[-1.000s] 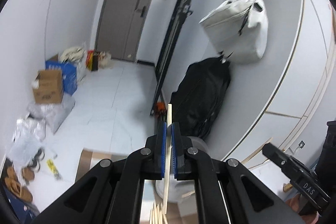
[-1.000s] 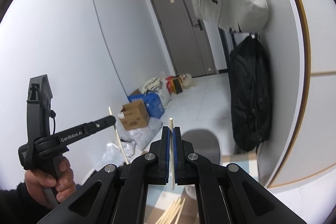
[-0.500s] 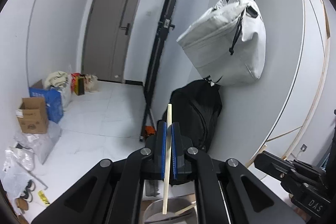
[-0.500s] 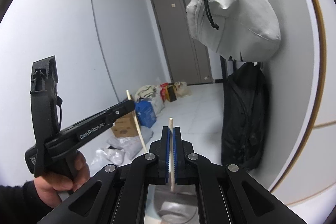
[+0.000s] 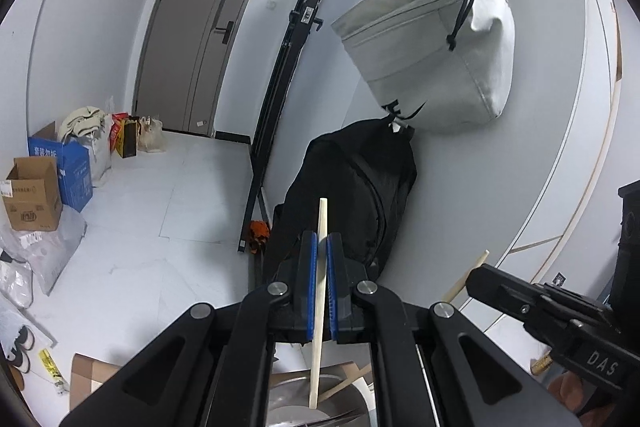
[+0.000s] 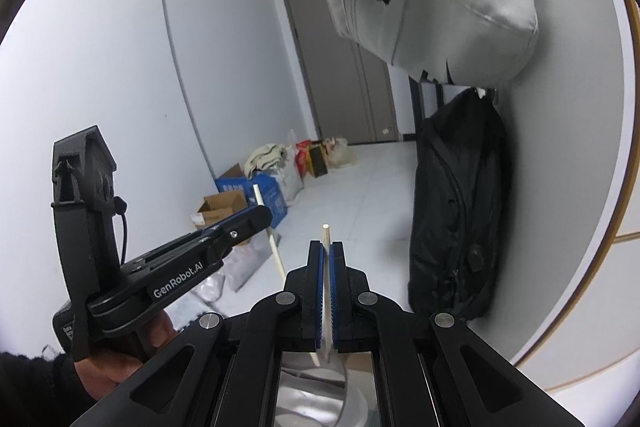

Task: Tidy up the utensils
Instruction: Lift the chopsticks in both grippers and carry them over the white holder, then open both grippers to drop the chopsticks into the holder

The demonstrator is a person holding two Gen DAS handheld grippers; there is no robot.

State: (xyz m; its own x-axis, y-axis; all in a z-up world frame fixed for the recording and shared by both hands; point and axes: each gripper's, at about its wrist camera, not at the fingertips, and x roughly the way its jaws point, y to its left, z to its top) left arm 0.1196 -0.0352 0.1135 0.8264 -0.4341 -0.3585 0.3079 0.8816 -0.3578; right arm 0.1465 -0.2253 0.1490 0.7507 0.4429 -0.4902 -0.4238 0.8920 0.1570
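Observation:
In the left wrist view my left gripper [image 5: 319, 241] is shut on a pale wooden chopstick [image 5: 322, 219] that stands nearly upright between the blue pads. Its lower end hangs over a grey metal container [image 5: 288, 399] with wooden sticks in it. The right gripper [image 5: 480, 279] comes in from the right with a second chopstick [image 5: 478, 263]. In the right wrist view my right gripper [image 6: 327, 249] is shut on that chopstick [image 6: 326, 233], above a pale container [image 6: 312, 395]. A hand [image 6: 120, 363] holds the left gripper [image 6: 260, 219] at the left with its chopstick [image 6: 258, 197].
A light grey bag [image 5: 432, 55] hangs on the white wall above a black backpack [image 5: 360, 195]. A black stand [image 5: 280, 87] leans by the wall. Cardboard and blue boxes [image 5: 44, 187] and bags sit on the white floor at the left, before a grey door [image 5: 200, 47].
Both grippers have swung toward the wall with their chopsticks still held; the bag and backpack loom larger. The two grippers have drawn closer together. The metal container now lies under the left chopstick.

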